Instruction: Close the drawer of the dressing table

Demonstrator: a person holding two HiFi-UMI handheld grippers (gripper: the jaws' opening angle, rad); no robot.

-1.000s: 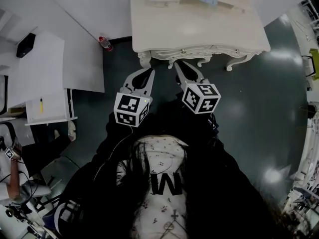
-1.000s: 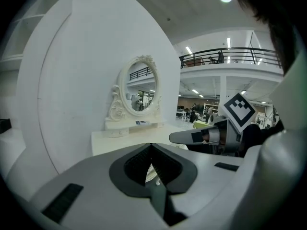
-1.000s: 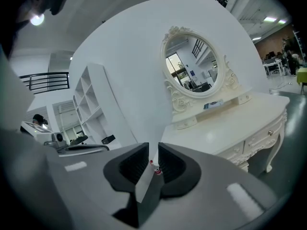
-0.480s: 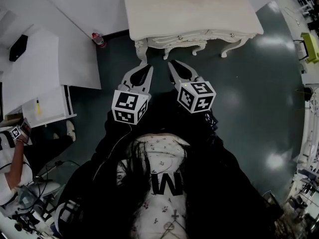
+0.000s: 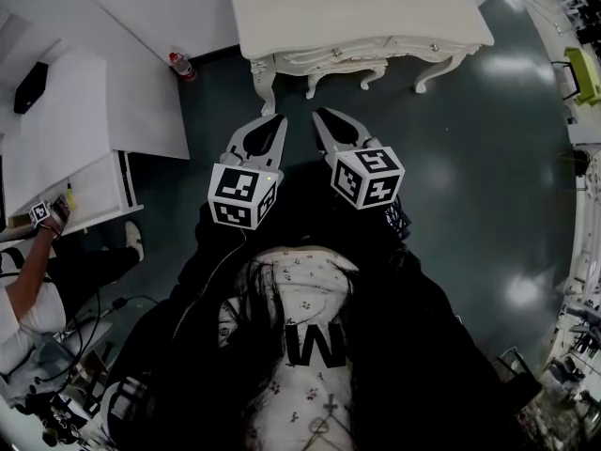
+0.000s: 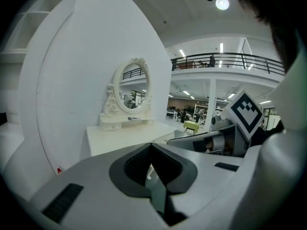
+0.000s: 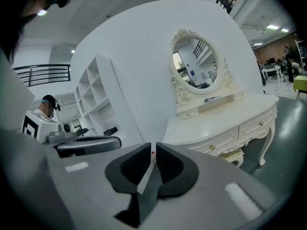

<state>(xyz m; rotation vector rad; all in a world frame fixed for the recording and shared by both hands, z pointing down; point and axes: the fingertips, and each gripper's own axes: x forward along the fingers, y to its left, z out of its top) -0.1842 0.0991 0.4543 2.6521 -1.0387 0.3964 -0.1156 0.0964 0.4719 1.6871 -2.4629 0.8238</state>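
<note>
Dressing table [image 5: 357,12] at top of the head view, cream, carved legs on the dark floor [image 5: 470,158]; it stands well apart from both grippers.

Drawer [image 7: 218,143] in the front apron has a gold knob; its front sits flush with the apron in the right gripper view. The second drawer [image 7: 256,125] beside it is likewise flush; contents of either are hidden.

Oval mirror [image 7: 195,63] stands upright at the back of the tabletop.

Left gripper [image 5: 274,123]: jaws together at the tips, nothing between them; it is aimed toward the table's left side.

Right gripper [image 5: 321,116]: jaws closing, a thin gap between the pads, nothing in it.

Red-capped bottle [image 5: 178,64] stands upright on the floor by the wall, left of the table.

White shelf unit [image 7: 93,104] has open compartments; a dark item lies on a lower shelf, too small to identify.
</note>
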